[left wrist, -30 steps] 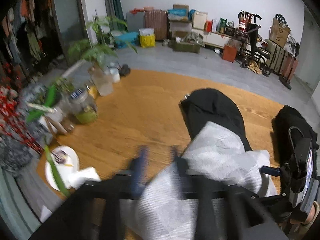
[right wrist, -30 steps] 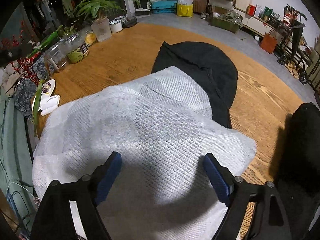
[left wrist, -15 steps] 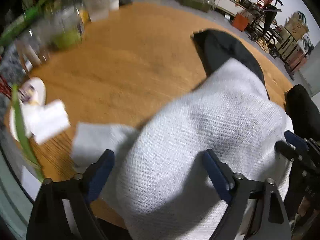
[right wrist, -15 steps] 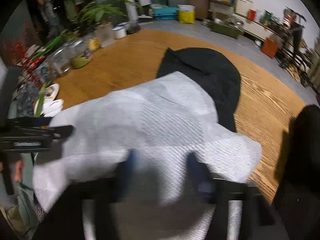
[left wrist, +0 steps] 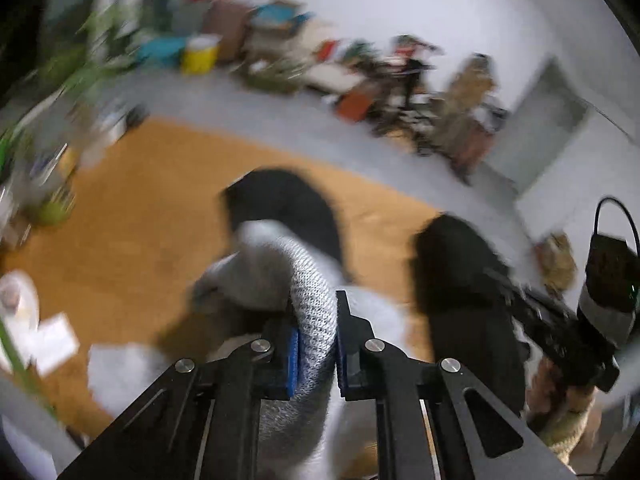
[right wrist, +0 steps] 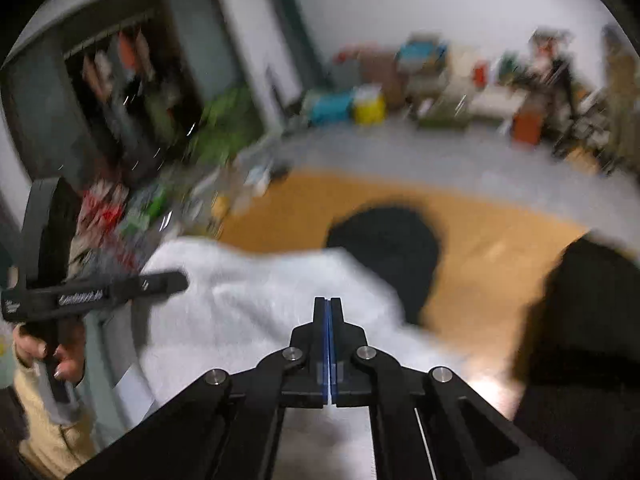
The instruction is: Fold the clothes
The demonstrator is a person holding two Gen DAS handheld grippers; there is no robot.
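My left gripper [left wrist: 316,332] is shut on a bunched fold of the white knit garment [left wrist: 264,276], which hangs off the wooden table [left wrist: 140,216]. In the right wrist view my right gripper [right wrist: 328,308] is shut over the same white garment [right wrist: 248,312], with a thin white sliver between its pads. The cloth spans from it to the other gripper tool [right wrist: 120,284], held by a hand [right wrist: 40,352] at the left. Behind it, a black garment [left wrist: 288,204] lies flat on the table. Both views are motion-blurred.
A second black pile [left wrist: 464,280] sits at the table's right side. Jars and plants [left wrist: 52,208] line the left edge, near a white plate [left wrist: 16,304] and a napkin [left wrist: 52,344]. Boxes and bags [left wrist: 280,52] stand along the far wall.
Both grippers went from open over the white garment to shut on it. They have risen, and the cloth has lifted and bunched off the table.
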